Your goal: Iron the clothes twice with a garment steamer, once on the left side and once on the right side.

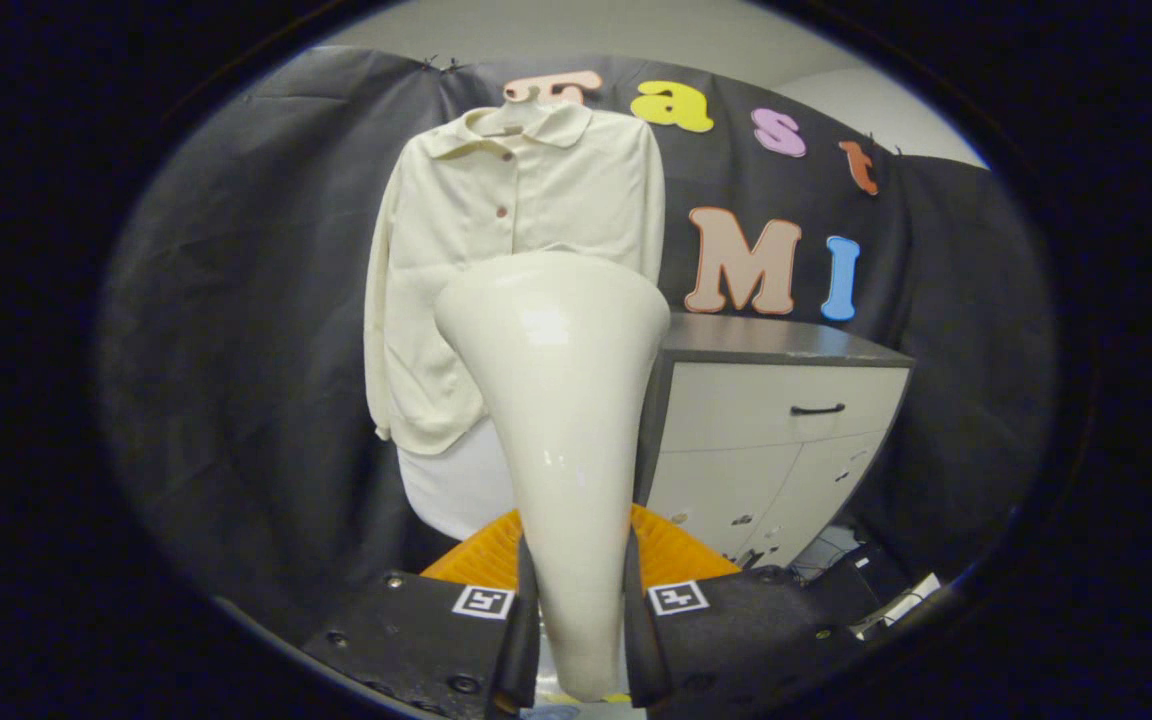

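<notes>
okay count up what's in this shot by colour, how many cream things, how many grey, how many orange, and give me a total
Cream: 2, the shirt on its hanger and the steamer clamped in the gripper
Grey: 1, the cabinet
Orange: 1, the ribbed object behind the steamer
Total: 4

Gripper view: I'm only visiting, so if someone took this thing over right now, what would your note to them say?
Hand-held gripper: shut on the garment steamer, both fingers pressing its narrow handle, wide head pointing up and forward.
Cream shirt: hangs on the black wall beyond the steamer, left of the grey cabinet.
Done: steamer picked up.
Left: whether either pass is done cannot be told; the head appears short of the cloth.
</notes>
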Motion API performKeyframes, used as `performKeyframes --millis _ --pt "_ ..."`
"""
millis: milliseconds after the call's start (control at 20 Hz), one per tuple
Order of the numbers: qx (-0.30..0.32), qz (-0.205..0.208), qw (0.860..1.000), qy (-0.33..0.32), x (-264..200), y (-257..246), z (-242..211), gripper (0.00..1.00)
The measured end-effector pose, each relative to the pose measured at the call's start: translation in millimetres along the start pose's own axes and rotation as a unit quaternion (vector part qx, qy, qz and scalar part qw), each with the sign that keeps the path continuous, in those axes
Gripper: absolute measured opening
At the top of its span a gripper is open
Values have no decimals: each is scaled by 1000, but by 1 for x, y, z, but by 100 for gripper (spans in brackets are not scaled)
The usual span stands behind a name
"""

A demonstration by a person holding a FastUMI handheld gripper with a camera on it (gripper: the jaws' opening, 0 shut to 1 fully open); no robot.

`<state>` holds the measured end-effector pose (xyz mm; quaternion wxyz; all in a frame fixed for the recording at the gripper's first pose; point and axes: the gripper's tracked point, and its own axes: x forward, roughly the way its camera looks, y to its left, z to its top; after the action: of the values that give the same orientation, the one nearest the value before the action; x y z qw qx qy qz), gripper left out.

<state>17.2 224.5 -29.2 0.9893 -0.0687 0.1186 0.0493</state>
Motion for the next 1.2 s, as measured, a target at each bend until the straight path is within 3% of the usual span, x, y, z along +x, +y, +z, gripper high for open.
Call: performKeyframes --millis 350,650,1200 --pt "46 1 997 -68 -54 -40 61 35" --pt "43 -13 996 -82 -94 -78 79 34" --pt "28 -19 997 -68 -132 -102 45 34"
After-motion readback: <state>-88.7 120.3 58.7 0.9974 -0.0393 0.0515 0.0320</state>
